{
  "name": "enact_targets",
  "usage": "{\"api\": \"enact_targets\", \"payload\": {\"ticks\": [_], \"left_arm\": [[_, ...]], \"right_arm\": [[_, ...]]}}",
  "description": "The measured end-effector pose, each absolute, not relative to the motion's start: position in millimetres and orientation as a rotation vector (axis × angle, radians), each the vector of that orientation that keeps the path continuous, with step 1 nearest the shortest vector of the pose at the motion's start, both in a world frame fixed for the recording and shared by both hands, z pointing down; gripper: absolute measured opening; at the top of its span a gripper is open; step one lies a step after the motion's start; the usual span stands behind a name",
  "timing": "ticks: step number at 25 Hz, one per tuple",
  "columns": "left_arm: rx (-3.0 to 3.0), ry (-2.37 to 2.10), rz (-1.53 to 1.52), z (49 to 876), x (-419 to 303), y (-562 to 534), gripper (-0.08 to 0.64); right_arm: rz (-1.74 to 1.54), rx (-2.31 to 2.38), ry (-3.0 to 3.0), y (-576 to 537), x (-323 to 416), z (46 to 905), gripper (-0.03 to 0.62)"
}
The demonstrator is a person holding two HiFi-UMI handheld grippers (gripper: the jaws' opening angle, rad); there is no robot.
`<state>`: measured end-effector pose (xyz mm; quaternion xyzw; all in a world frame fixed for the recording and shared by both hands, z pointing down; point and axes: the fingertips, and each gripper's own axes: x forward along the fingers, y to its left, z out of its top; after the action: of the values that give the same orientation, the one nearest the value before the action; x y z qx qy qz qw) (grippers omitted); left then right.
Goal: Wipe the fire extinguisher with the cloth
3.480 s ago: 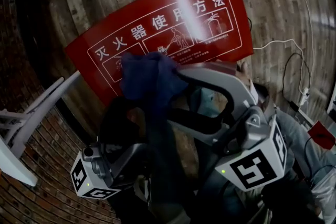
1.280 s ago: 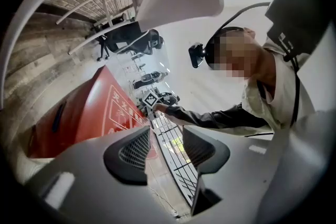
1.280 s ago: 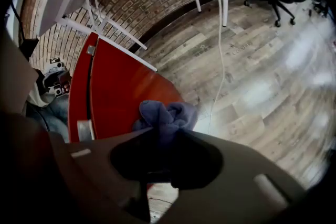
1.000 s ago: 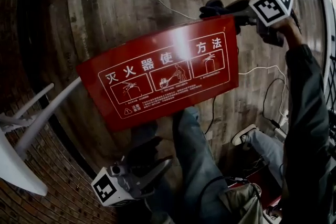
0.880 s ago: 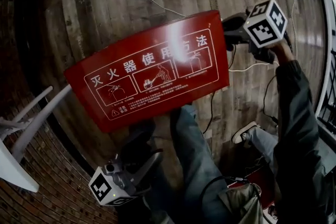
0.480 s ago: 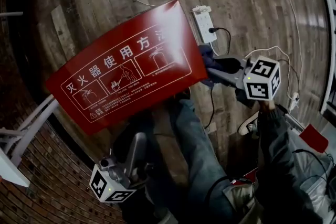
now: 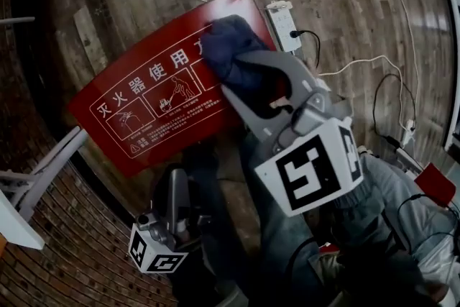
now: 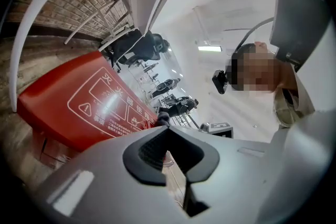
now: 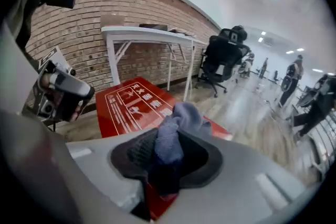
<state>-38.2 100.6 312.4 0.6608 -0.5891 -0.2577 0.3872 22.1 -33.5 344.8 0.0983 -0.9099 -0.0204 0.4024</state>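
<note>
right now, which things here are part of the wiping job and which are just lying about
Job: red extinguisher box, blue cloth, right gripper with jaws shut on the cloth.
Lying about: power strip, floor cables, white table legs, office chair.

Cloth (image 7: 227,45) returned over the red box (image 7: 136,108); left gripper (image 7: 178,183) closed.

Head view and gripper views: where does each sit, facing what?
Head view: on the head, steeply down onto the red box, left gripper, right gripper, legs.
Left gripper view: along its shut, empty fingers, past the box up at the person.
Right gripper view: along fingers clamped on the cloth, toward a brick wall and desk; left gripper at left.
Shared: all three show the red box.
</note>
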Motion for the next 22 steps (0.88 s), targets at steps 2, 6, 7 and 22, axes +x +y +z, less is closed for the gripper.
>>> {"api": "enact_targets", "payload": {"ticks": [2, 6, 7, 22], "left_arm": [[1.674, -1.513, -0.662, 309, -43, 104, -0.002], [1.653, -1.555, -0.681, 306, -63, 114, -0.002], [1.645, -1.561, -0.685, 306, -69, 118, -0.002], [1.642, -1.596, -0.650, 307, -89, 134, -0.002]], "right_arm": [[-0.113, 0.081, -2.334, 3, -23, 345, 0.114], [-0.124, -0.245, -2.403, 85, -82, 342, 0.114], [-0.124, -0.245, -2.435, 89, -85, 340, 0.115], [0.524, 0.417, -2.629, 10, 5, 302, 0.232]]}}
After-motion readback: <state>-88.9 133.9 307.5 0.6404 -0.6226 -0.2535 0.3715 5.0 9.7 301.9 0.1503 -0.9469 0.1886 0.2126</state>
